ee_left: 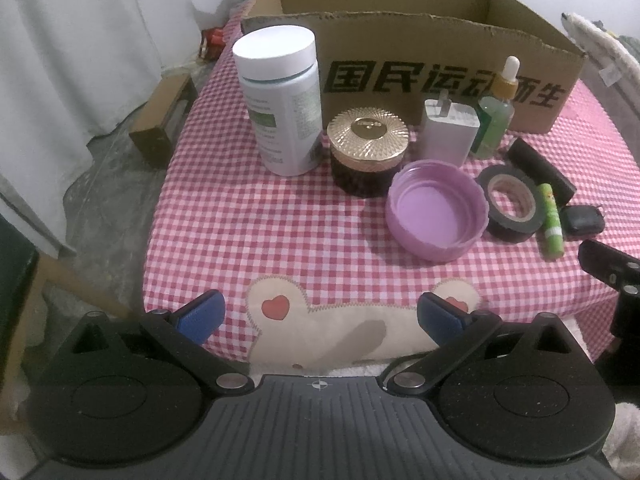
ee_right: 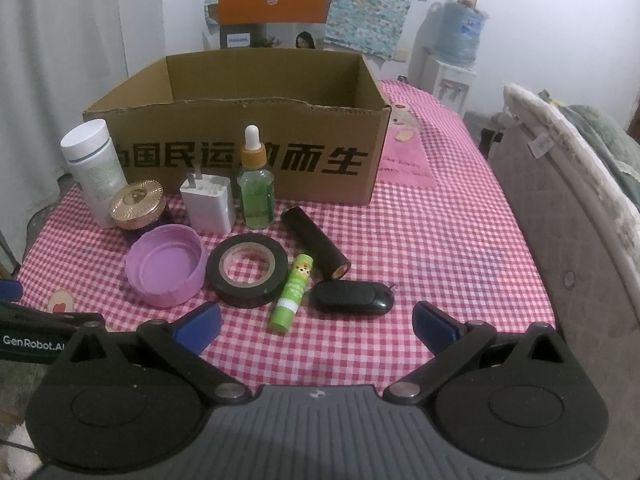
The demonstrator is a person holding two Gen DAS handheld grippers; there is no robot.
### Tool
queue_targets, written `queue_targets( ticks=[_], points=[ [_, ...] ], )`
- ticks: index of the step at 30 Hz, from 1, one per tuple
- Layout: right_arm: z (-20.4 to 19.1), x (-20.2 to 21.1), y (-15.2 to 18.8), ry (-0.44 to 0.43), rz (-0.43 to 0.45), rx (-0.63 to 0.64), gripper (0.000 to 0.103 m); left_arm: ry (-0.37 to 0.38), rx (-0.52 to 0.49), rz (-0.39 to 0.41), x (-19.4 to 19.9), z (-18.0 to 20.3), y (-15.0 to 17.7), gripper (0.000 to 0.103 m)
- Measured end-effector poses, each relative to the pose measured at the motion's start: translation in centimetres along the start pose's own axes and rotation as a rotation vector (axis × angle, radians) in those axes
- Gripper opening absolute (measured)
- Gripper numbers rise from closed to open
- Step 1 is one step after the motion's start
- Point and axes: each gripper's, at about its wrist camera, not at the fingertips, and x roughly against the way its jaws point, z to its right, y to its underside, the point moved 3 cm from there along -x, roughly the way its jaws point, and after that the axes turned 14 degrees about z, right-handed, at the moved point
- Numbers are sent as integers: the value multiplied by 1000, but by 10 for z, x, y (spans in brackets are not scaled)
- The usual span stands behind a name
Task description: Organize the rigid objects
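Both the left gripper (ee_left: 320,314) and right gripper (ee_right: 316,320) have their fingers wide open, holding nothing. A bump could tip the tall dropper bottle (ee_right: 256,192).

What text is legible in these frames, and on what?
"国民运动而生": black print on the brown cardboard box front; a leading character is hidden by the bottle.
"GenRobot.AI", last letter cut off: black left gripper body.
Unreadable: white pill bottle label, green glue stick, orange carton logo.
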Motion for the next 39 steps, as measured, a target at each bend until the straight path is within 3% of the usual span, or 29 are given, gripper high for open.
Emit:
queue_targets(
  ticks=[15,19,24,30,33,35,38,39],
  points=[
    [2,-16,-2,-4,-12,-6,103,1,-44,-28,-18,7,-6,103],
    [6,-20,-3,-21,-8,-18,103,34,-77,13,-17,14,-13,103],
    [28,-15,-3,-75,26,-82,103,183,-162,141,-8,35,-26,103],
    [70,-11,4,-112,22,-259,102,382,-291,200,-5,72,-34,102],
    [89,-15,8,-141,-2,-368,93,456,-365,241,-1,95,-34,100],
    [98,-22,11,-156,-35,-430,76,492,-410,246,-4,110,-36,97],
    [109,-30,17,-184,-81,-506,66,522,-490,248,-7,131,-35,93],
    [112,-33,19,-196,-94,-530,65,527,-523,254,-8,138,-34,87]
  ],
)
